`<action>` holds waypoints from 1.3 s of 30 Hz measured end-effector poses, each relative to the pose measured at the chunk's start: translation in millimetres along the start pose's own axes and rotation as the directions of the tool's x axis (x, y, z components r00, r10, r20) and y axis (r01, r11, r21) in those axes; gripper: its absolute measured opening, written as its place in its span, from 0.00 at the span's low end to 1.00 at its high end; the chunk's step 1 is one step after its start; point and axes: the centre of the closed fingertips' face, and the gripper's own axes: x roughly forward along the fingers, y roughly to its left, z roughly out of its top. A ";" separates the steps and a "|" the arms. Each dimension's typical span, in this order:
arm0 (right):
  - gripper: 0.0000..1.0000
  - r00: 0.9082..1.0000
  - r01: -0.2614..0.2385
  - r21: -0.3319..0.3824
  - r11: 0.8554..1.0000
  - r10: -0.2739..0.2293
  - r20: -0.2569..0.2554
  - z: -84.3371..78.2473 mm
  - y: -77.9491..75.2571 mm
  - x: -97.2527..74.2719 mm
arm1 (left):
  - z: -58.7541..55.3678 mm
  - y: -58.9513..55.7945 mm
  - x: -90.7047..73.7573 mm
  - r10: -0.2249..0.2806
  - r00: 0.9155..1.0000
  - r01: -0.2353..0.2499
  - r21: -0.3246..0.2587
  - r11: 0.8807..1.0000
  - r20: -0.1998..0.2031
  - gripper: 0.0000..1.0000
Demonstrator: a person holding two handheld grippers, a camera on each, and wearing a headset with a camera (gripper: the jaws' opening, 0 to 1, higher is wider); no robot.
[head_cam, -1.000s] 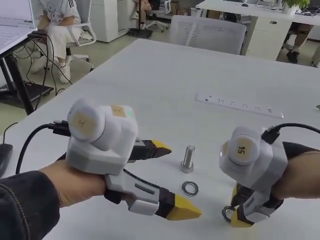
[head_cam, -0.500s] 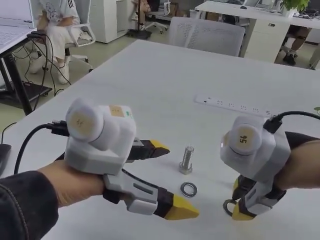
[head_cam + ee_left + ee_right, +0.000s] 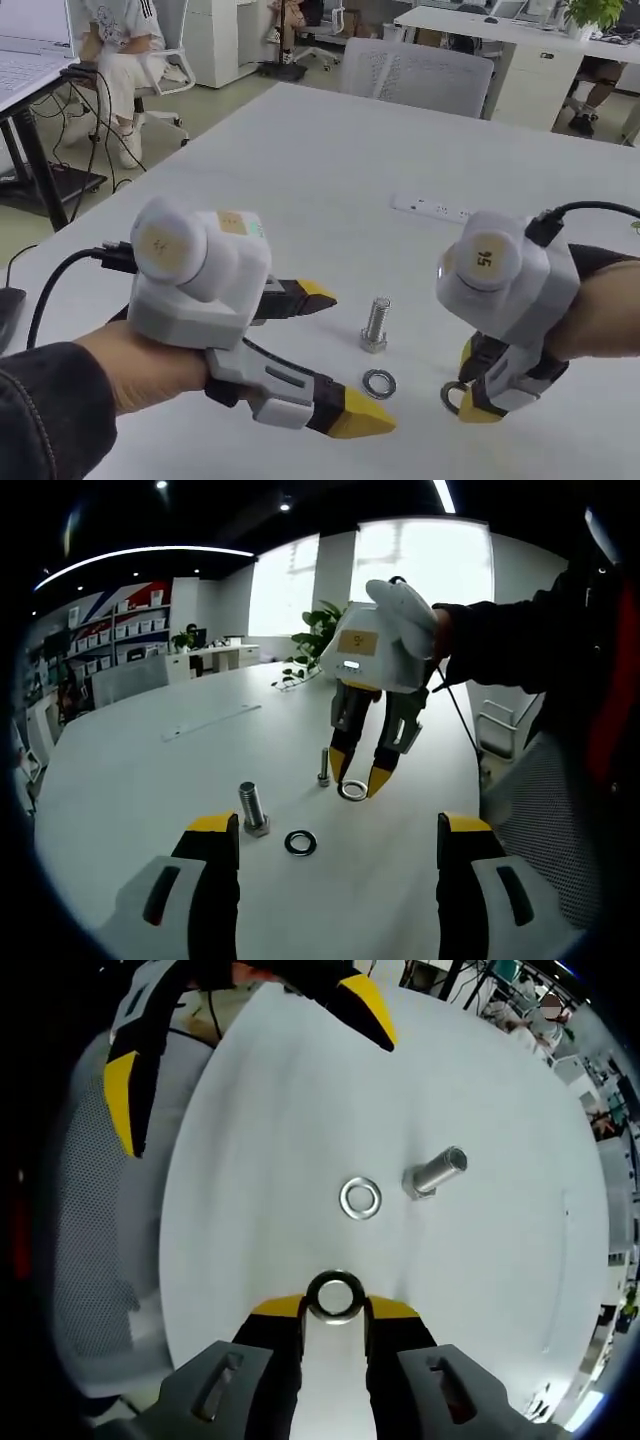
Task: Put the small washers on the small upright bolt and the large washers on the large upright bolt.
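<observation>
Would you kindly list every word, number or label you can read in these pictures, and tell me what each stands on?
"54", digits tilted, reading not certain: on the numbered cap of the right gripper.
Faint mark, too blurred to read: on the pale cap of the left gripper.
Tan sticker on the left gripper's body: print too small to read.
Tan label on the right gripper, in the left gripper view: blurred, unreadable.
</observation>
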 end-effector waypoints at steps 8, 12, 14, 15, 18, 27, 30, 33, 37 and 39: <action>0.24 1.000 0.020 -0.021 1.000 -0.020 0.008 11.0 -10.6 -10.5 | 2.8 3.4 -2.7 0.016 1.000 -0.016 -0.002 1.000 0.008 0.81; 0.24 0.999 0.031 -0.030 0.999 -0.030 0.015 16.3 -16.0 -16.7 | 5.3 5.2 -4.5 0.022 1.000 -0.022 0.003 1.000 0.011 0.81; 0.24 0.999 0.034 -0.034 0.999 -0.034 0.018 19.0 -18.5 -19.1 | 7.6 6.7 -6.3 0.027 1.000 -0.027 0.003 1.000 0.014 0.81; 0.24 0.999 0.037 -0.037 0.999 -0.037 0.019 20.0 -19.8 -20.0 | 8.5 7.7 -7.3 0.032 0.999 -0.032 0.003 0.999 0.015 0.81; 0.24 0.999 0.045 -0.045 0.998 -0.044 0.021 24.0 -23.4 -23.3 | 8.7 9.1 -8.8 0.039 0.999 -0.039 0.003 0.999 0.016 0.81; 0.24 0.998 0.061 -0.078 0.995 -0.058 0.030 41.5 -32.6 -32.8 | 9.5 14.7 -14.2 0.061 0.998 -0.061 -0.003 0.998 0.021 0.81; 0.24 0.998 0.065 -0.088 0.994 -0.062 0.031 46.2 -36.8 -33.7 | 9.4 16.6 -16.2 0.069 0.997 -0.069 -0.008 0.998 0.023 0.81; 0.24 0.997 0.067 -0.098 0.993 -0.064 0.032 51.0 -39.4 -35.3 | 9.8 19.0 -18.6 0.078 0.997 -0.078 -0.012 0.997 0.026 0.81; 0.24 0.997 0.070 -0.112 0.991 -0.066 0.033 57.3 -43.8 -37.2 | 9.5 21.2 -20.8 0.087 0.996 -0.087 -0.017 0.996 0.026 0.81; 0.24 0.997 0.072 -0.116 0.991 -0.068 0.035 60.0 -46.5 -37.7 | 8.6 22.1 -21.6 0.092 0.996 -0.091 -0.018 0.996 0.023 0.81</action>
